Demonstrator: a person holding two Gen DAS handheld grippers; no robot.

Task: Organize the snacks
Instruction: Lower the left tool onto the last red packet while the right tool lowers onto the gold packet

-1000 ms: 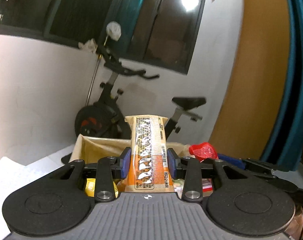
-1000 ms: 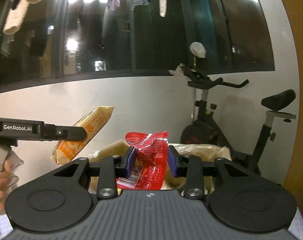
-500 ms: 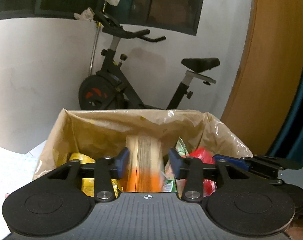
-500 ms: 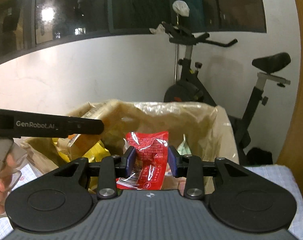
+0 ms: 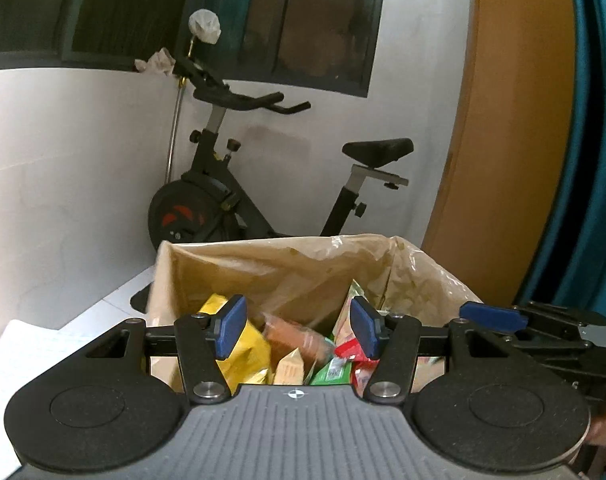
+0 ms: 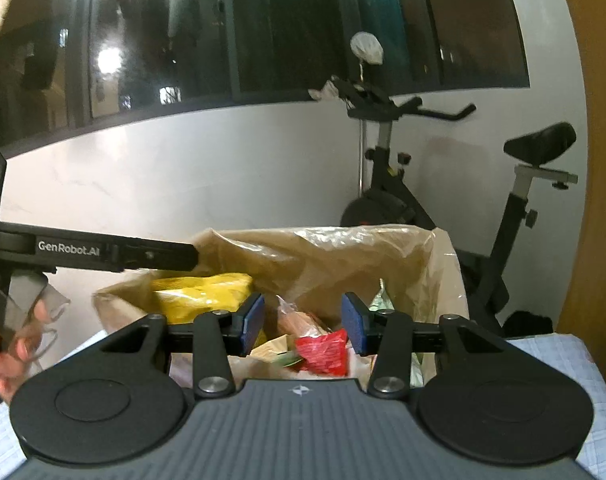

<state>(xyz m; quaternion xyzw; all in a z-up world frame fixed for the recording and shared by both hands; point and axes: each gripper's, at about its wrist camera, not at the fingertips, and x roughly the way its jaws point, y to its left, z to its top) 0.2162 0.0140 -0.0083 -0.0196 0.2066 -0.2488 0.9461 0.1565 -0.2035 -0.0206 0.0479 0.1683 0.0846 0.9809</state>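
A cardboard box (image 5: 263, 249) lined with a clear plastic bag stands just ahead of both grippers and holds several snack packets. My left gripper (image 5: 298, 330) hangs open over it with nothing between its blue pads. Below it lie an orange-brown packet (image 5: 297, 336), a yellow bag (image 5: 249, 346) and a green packet (image 5: 330, 372). My right gripper (image 6: 303, 327) is over the same box (image 6: 323, 236) with its jaws opening. The red packet (image 6: 323, 350) lies loose on the pile beneath them, and the pads do not touch it. The yellow bag (image 6: 201, 294) sits at the box's left.
An exercise bike (image 5: 231, 200) stands against the white wall behind the box, under a dark window. An orange-brown panel (image 5: 503, 120) and a teal curtain (image 5: 595, 160) are to the right. A checked cloth (image 6: 563, 360) covers the table. A hand (image 6: 7, 352) holds the left gripper's handle.
Both grippers dipped towards the box and opened. The orange-brown packet left the left gripper and the red packet left the right; both now lie in the box.
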